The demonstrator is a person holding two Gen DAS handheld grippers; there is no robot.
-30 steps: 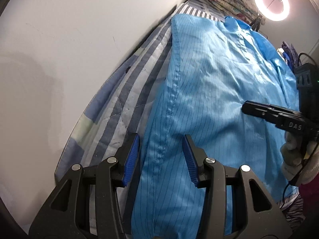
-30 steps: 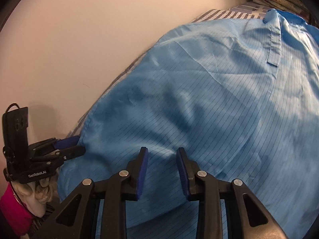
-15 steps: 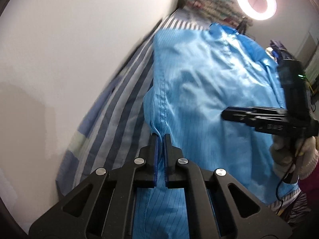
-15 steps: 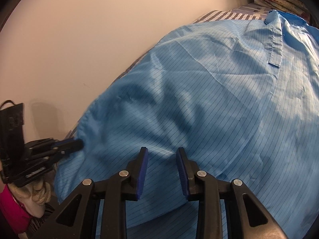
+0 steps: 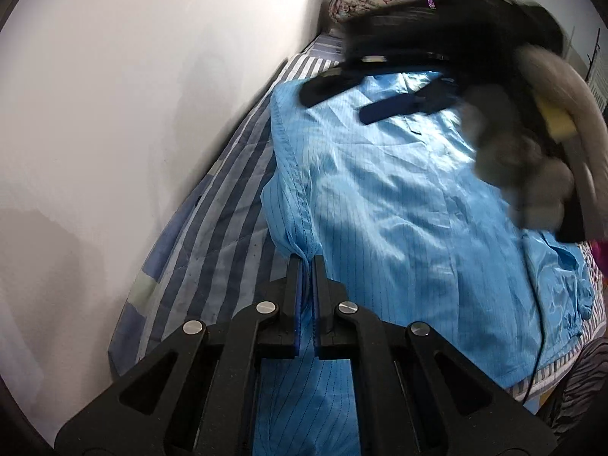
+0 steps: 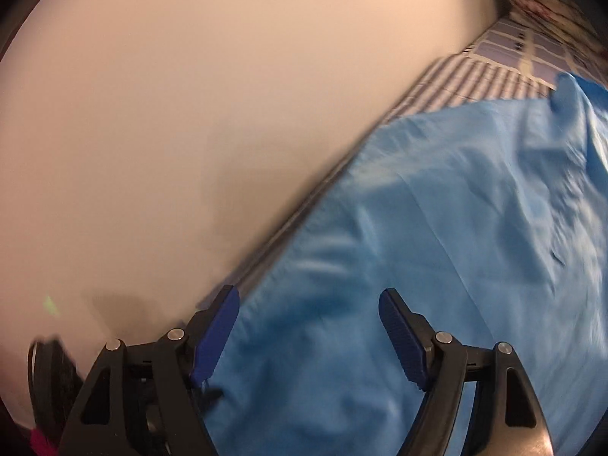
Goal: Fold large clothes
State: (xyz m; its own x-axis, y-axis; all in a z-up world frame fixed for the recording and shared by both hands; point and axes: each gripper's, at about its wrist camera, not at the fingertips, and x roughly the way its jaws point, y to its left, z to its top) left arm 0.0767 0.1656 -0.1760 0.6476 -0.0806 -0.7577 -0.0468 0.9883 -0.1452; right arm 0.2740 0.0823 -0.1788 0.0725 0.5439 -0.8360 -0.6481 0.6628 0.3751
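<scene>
A large light-blue pinstriped garment [image 5: 399, 205] lies spread on a striped bed. My left gripper [image 5: 308, 262] is shut on the garment's seamed left edge and lifts a fold of it. My right gripper [image 6: 307, 304] is wide open above the garment [image 6: 437, 247], near its edge by the wall. In the left wrist view the right gripper [image 5: 372, 95] shows blurred over the garment's far end, held by a gloved hand [image 5: 524, 174].
A white wall [image 5: 133, 95] runs along the bed's left side. The blue-and-white striped bedsheet [image 5: 224, 228] shows between wall and garment. A floral rolled quilt [image 5: 361, 3] lies at the bed's far end. A zebra-patterned cloth [image 5: 581, 380] is at the lower right.
My left gripper closed on the garment's edge and pulled it up. My right gripper opened wide and swept forward toward the garment's far end near the wall.
</scene>
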